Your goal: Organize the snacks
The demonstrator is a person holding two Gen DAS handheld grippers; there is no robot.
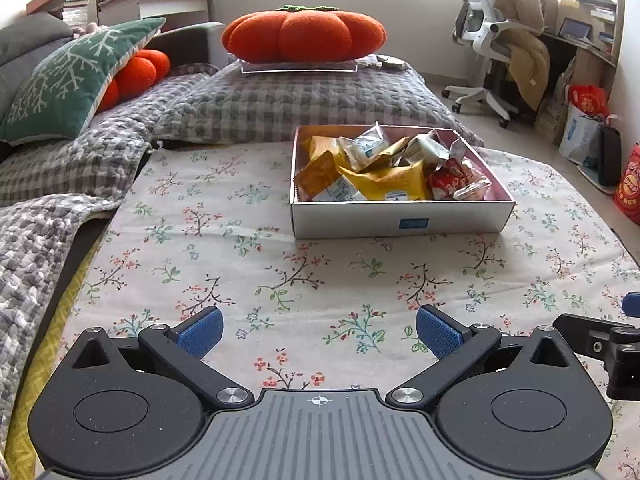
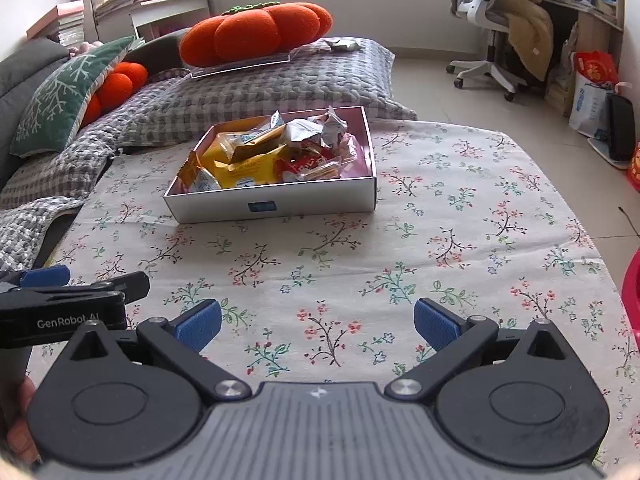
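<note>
On a table covered with a floral cloth [image 1: 248, 240], a shallow white box [image 1: 400, 222] sits a little way ahead of both grippers, its inside lined in pink and heaped with wrapped snacks [image 1: 384, 168]: yellow packets, a brownish-orange one at the near left corner, crinkled silver wrappers toward the back, and red-and-clear ones at the right end. From the left wrist camera the box lies ahead and slightly right of centre; from the right wrist camera it lies ahead and to the left, turned at a slight angle. Both tools hover low over bare cloth, well short of the box. The left gripper [image 1: 319, 332] has its blue-padded fingers spread wide with nothing between them, and the right gripper [image 2: 318, 326] is likewise splayed and empty. Each tool shows at the edge of the other's view, so they are side by side and close; whether they touch cannot be told. Part of a hand [image 2: 14, 420] appears at the lower left edge of the right wrist view. Beyond the table a grey checked blanket [image 1: 248, 108] covers a sofa or bed, bearing an orange pumpkin cushion [image 1: 304, 34] on a clear tray, with a green snowflake pillow [image 1: 68, 84] to the left. A white office chair [image 1: 486, 36] draped with a tan coat stands at the far right.
</note>
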